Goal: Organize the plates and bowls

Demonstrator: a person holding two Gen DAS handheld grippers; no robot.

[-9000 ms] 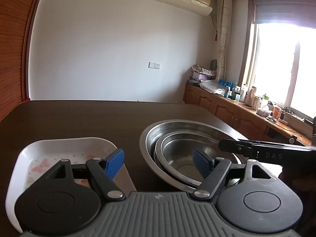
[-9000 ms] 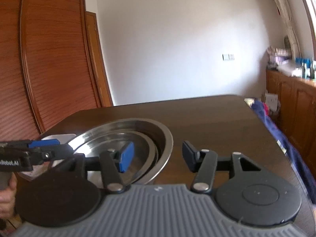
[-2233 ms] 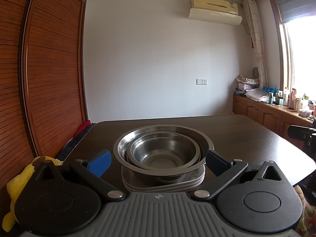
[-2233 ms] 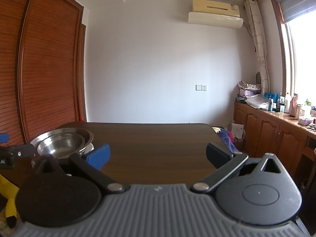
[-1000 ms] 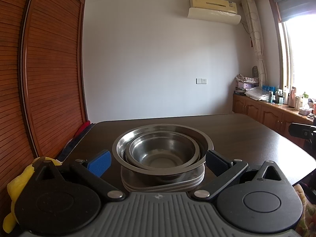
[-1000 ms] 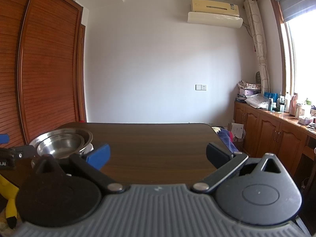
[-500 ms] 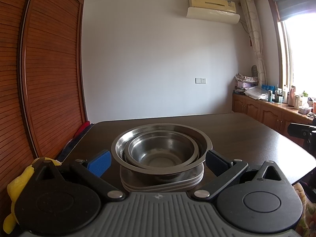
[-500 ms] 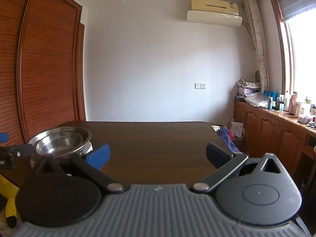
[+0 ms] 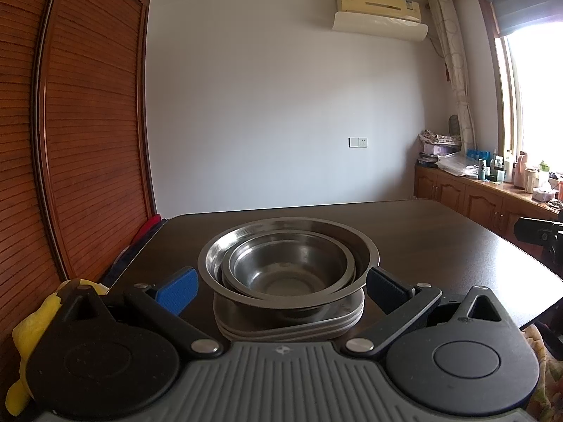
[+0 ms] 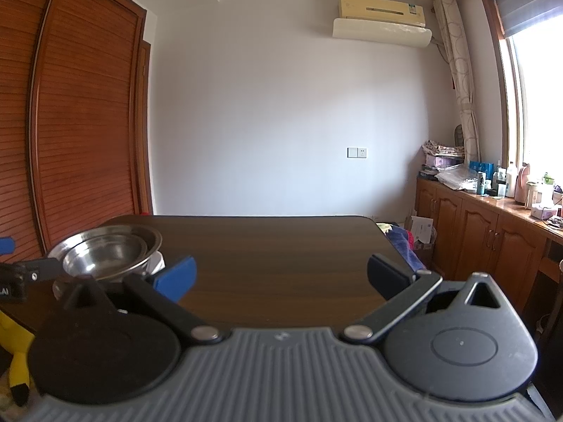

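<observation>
Steel bowls [image 9: 288,263] silver-grey, nested on white plates [image 9: 292,320]. Table [image 10: 281,253] dark brown woodgrain. Left gripper [image 9: 281,290] black, 1 blue pad [image 9: 177,290]. Far-left wardrobe [image 9: 88,140] reddish-brown, slatted. Near-left toy [image 9: 21,337] yellow. Right curtain [image 9: 454,66] cream, ring pattern.

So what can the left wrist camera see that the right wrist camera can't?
Only the left wrist view looks down into the nested metal bowls and shows the stacked plates under them, between the open left gripper. Only the right wrist view shows the bare table ahead of the open right gripper. Both show the bowls, air conditioner and wooden wardrobe.
</observation>
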